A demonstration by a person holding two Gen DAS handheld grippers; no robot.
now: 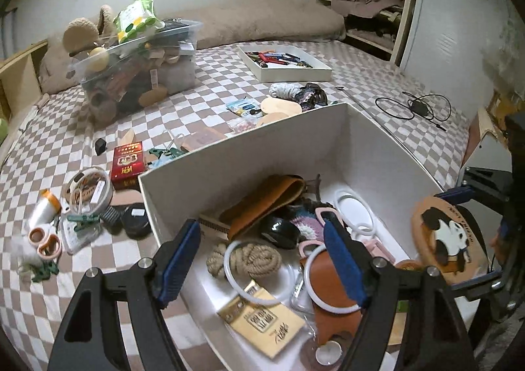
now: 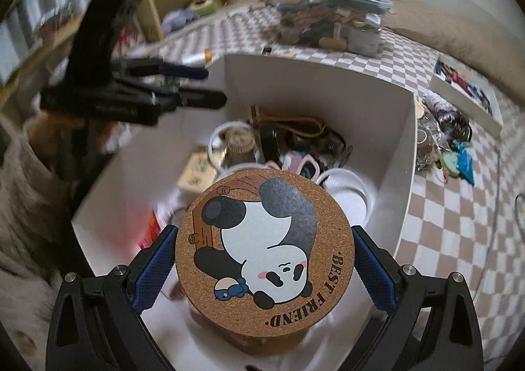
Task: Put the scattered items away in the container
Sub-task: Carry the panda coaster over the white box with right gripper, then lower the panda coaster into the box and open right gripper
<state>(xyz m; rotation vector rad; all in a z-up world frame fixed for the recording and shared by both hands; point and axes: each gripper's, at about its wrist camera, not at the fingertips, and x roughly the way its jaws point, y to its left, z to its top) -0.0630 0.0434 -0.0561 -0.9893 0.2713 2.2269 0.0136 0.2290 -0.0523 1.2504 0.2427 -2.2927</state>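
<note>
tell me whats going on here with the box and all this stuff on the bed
A person is tidying clutter from a checkered bedspread into a white box. The right tongs are shut on a round cork panda coaster, held above the box. The left tongs hang open and empty over the box, which already holds rings, a rope knot and a leather pouch. Scissors, a red packet and tape still lie on the bed.

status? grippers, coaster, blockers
Left gripper open, empty, over white box. Right gripper shut on panda coaster, above box. Nothing blocking.
</note>
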